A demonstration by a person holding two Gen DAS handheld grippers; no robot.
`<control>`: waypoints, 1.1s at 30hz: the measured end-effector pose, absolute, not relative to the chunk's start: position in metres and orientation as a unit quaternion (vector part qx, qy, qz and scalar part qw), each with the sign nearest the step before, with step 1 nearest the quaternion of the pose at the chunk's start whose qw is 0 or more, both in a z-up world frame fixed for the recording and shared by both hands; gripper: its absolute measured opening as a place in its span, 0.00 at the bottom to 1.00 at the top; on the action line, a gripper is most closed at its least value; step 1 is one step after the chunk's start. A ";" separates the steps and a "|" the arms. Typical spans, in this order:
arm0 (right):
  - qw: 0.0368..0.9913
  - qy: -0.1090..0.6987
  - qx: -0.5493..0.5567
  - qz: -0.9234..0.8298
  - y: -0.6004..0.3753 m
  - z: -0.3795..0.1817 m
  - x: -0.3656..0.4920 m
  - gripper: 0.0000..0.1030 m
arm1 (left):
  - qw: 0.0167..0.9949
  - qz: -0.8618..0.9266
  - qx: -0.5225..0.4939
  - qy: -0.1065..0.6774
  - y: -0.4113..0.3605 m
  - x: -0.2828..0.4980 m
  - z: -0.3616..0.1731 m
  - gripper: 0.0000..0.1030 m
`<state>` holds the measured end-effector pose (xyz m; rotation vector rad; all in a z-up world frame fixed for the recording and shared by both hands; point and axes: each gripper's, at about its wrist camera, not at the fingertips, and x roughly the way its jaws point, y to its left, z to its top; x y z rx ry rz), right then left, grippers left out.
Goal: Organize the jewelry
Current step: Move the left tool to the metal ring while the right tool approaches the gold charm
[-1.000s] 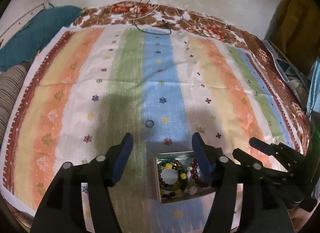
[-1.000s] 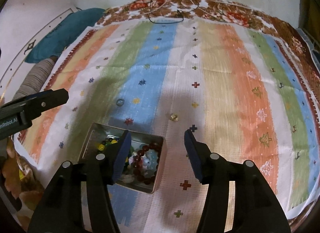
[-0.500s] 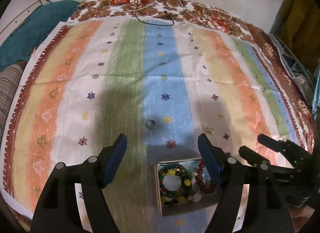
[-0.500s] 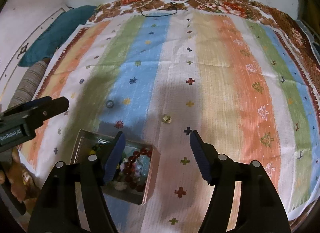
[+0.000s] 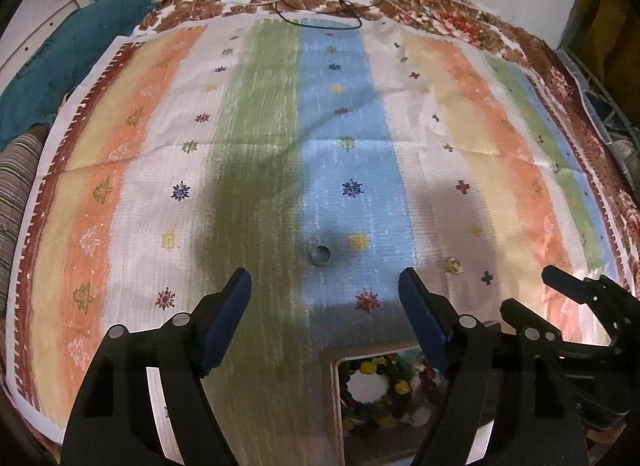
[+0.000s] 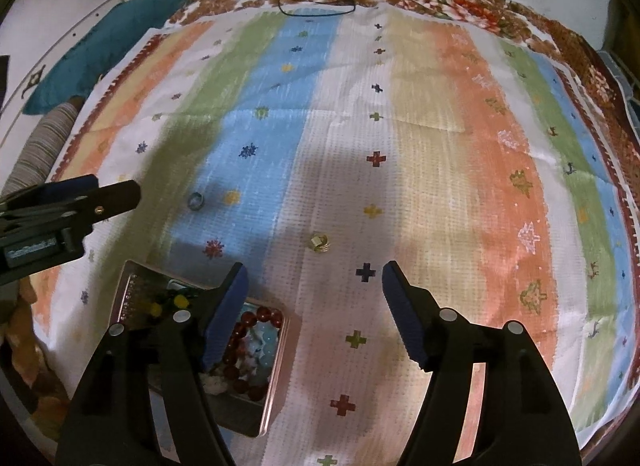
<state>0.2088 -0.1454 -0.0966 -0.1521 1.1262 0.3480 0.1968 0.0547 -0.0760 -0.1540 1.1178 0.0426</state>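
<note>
A silver-blue ring (image 5: 320,254) lies on the striped cloth just ahead of my open, empty left gripper (image 5: 325,290); it also shows in the right wrist view (image 6: 196,200). A small gold ring (image 6: 319,242) lies just ahead of my open, empty right gripper (image 6: 313,282), and shows in the left wrist view (image 5: 454,264). A metal tin (image 6: 132,286) holding beaded bracelets (image 6: 256,320) sits low between the two grippers, partly hidden by the right gripper's left finger. It also shows in the left wrist view (image 5: 334,398).
The striped cloth (image 6: 460,145) covers a bed. A teal cushion (image 6: 100,45) and a striped pillow (image 6: 36,149) lie at the left edge. Thin cables (image 5: 320,5) lie at the far edge near the wall.
Both grippers have moved forward over the cloth. The tin has slid lower in both views, and each ring now sits closer to its gripper.
</note>
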 end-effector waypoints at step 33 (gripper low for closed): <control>0.802 0.568 -0.076 0.167 -0.127 -0.138 0.249 0.67 | 0.815 0.024 -0.038 0.577 0.053 0.241 -0.125 0.70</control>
